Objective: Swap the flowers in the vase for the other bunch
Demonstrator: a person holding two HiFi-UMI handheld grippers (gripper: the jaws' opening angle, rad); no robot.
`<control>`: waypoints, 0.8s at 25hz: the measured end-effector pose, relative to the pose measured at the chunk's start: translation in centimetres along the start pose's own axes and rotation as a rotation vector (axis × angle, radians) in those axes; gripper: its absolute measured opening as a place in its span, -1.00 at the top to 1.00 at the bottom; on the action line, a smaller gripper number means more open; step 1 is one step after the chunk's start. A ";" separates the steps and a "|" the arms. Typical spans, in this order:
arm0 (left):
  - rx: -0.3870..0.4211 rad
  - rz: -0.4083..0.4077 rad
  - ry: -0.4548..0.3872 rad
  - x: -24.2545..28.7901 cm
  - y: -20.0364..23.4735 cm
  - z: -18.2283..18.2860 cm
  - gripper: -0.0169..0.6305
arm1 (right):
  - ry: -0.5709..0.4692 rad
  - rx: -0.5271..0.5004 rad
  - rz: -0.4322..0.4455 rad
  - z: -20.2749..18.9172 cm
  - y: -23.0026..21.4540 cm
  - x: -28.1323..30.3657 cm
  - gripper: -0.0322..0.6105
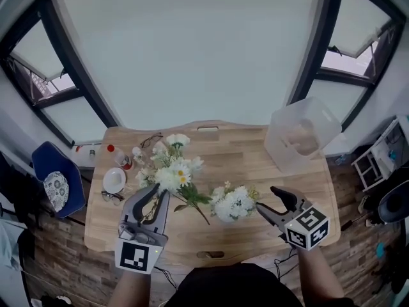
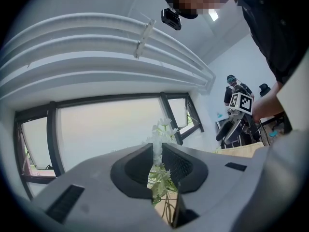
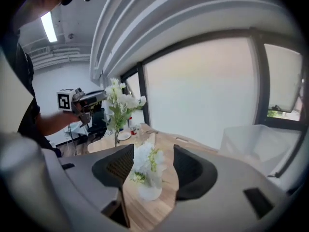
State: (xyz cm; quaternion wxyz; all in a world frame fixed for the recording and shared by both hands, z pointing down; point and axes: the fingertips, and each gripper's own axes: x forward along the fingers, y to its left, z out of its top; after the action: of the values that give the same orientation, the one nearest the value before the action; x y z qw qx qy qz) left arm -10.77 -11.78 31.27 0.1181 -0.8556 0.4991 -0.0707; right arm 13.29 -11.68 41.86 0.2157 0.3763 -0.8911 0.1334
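Note:
My left gripper is shut on the stems of a bunch of white daisy-like flowers, held above the left half of the wooden table. In the left gripper view those stems run up between the closed jaws of the left gripper. A second bunch of rounder white flowers stands in a small white vase near the table's front middle. My right gripper hovers just right of it, open, with nothing held. In the right gripper view the vase flowers show beyond the wide jaws of the right gripper.
A clear plastic bin stands at the table's back right corner. At the left edge are a white saucer, a red-capped bottle and glasses; another pair of glasses lies at the back. A blue chair stands to the left.

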 end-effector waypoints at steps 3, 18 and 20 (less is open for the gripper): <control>0.006 0.008 -0.011 0.0 0.1 0.3 0.77 | -0.146 0.001 -0.093 2.9 -1.8 -1.8 0.06; 0.034 0.025 0.005 -1.2 0.5 0.8 0.77 | -0.472 -0.078 -0.300 8.9 -4.7 -6.8 0.82; 0.036 0.026 0.004 -1.1 0.5 0.7 0.77 | -0.476 -0.075 -0.295 9.0 -4.6 -6.7 0.82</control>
State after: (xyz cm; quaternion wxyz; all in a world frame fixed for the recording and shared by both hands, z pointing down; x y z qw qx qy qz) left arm -11.57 -10.93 30.51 0.1332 -0.8465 0.5092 -0.0799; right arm 18.31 -14.30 31.15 0.0313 0.5144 -0.8566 -0.0247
